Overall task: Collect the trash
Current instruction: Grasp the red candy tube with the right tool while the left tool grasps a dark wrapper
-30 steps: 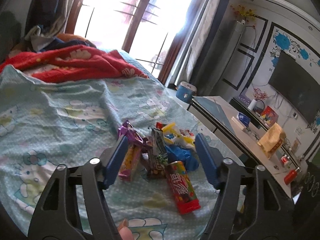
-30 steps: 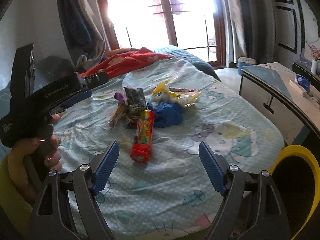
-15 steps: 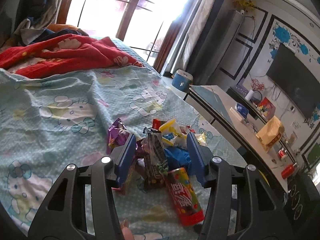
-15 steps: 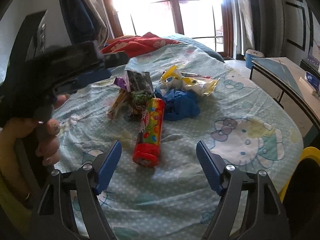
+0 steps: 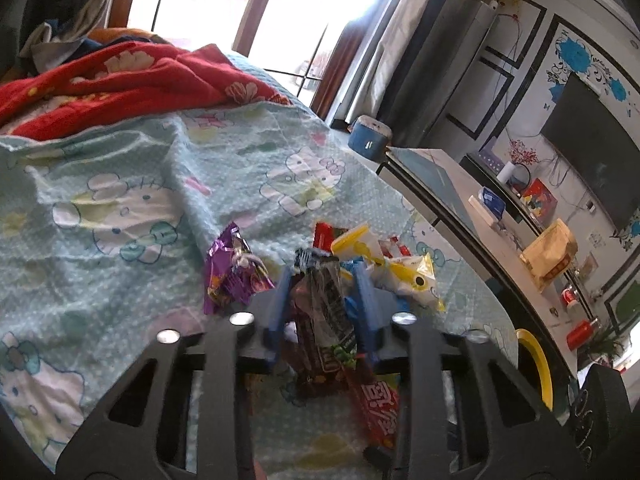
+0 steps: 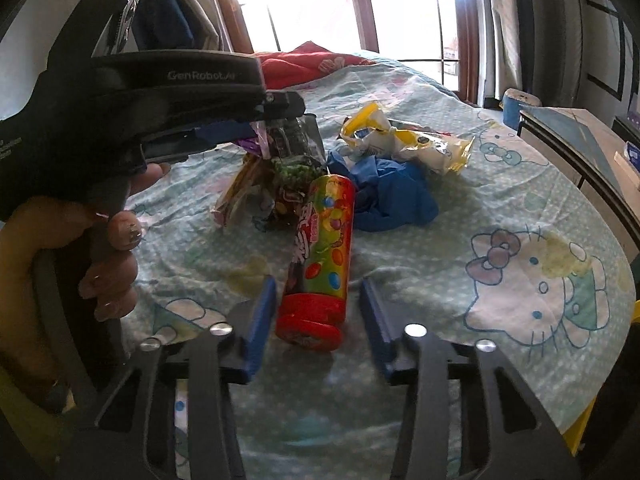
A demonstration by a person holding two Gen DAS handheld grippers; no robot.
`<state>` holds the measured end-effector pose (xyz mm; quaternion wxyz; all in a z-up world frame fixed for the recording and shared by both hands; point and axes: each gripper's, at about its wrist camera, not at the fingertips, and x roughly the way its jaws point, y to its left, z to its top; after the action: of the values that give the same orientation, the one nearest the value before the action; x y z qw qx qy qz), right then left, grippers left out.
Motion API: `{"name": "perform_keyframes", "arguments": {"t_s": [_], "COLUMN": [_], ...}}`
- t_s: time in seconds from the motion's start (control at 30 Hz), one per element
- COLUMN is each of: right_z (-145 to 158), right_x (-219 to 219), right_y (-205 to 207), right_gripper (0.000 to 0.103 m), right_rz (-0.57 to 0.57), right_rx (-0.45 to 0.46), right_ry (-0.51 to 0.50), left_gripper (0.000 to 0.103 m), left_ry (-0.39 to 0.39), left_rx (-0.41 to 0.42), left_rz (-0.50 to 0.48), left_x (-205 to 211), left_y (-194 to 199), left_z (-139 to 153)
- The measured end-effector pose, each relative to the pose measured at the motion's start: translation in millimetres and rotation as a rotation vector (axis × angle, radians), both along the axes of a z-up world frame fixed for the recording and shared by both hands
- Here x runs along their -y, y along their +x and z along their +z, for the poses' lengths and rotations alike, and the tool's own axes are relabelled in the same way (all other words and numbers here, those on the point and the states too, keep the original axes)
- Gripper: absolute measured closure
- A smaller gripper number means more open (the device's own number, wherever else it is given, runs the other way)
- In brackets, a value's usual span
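Down on the bed [image 5: 120,184], with its pale blue cartoon-cat sheet, a small heap of trash lies near the foot end. From the left wrist view, the left gripper [image 5: 322,298] has its jaws closing and now pinching a dark snack wrapper [image 5: 324,312], which stands upright between the 2 blue pads. A purple wrapper [image 5: 232,272] lies just left of it, and a yellow-and-white packet [image 5: 400,272] just right. From the right wrist view, the right gripper [image 6: 318,316] has its jaws closing around the red-capped end of a candy tube [image 6: 324,248]; the left pad sits right against the cap, while a narrow gap shows on the other side. That tube lies lengthwise on the sheet, its far end touching a crumpled blue glove [image 6: 388,192]. A hand [image 6: 80,248] grips the handle of the left tool at the picture's left edge. A red blanket [image 5: 120,76] is bunched at the far end of the bed, before a bright window [image 6: 400,4].
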<state>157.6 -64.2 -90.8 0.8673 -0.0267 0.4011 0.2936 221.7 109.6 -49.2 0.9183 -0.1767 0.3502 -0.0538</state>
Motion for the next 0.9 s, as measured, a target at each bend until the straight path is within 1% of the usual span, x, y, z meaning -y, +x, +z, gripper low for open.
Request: {"name": "perform_keyframes", "arguments": {"t_s": [0.03, 0.07, 0.2, 0.37, 0.6, 0.9], "right_z": [-1, -1, -2, -2, 0, 18], "right_x": [1, 2, 8, 15, 27, 47], "right_y": [0, -1, -4, -9, -20, -25], "right_gripper": [0.073, 0.073, 0.073, 0.073, 0.073, 0.074], "right_rz": [0.003, 0.005, 0.004, -0.003, -0.007, -0.049], "right_rx": [0.002, 0.003, 0.003, -0.001, 0.006, 0.043], "right_ry": [0.002, 0.005, 0.013, 0.026, 0.034, 0.071], "left_gripper": [0.092, 0.095, 0.099, 0.099, 0.099, 0.099], "left_ry": [-0.004, -0.010, -0.047, -0.060, -0.058, -0.049], "left_rx": [-0.002, -0.002, 0.005, 0.026, 0.069, 0.122], "left_rz": [-0.001, -0.003, -0.009, -0.013, -0.029, -0.062], "left_x": [1, 1, 0, 0, 7, 21], "left_y": [-1, -3, -11, -24, -39, -53], "left_z": [-2, -3, -5, 0, 13, 34]}}
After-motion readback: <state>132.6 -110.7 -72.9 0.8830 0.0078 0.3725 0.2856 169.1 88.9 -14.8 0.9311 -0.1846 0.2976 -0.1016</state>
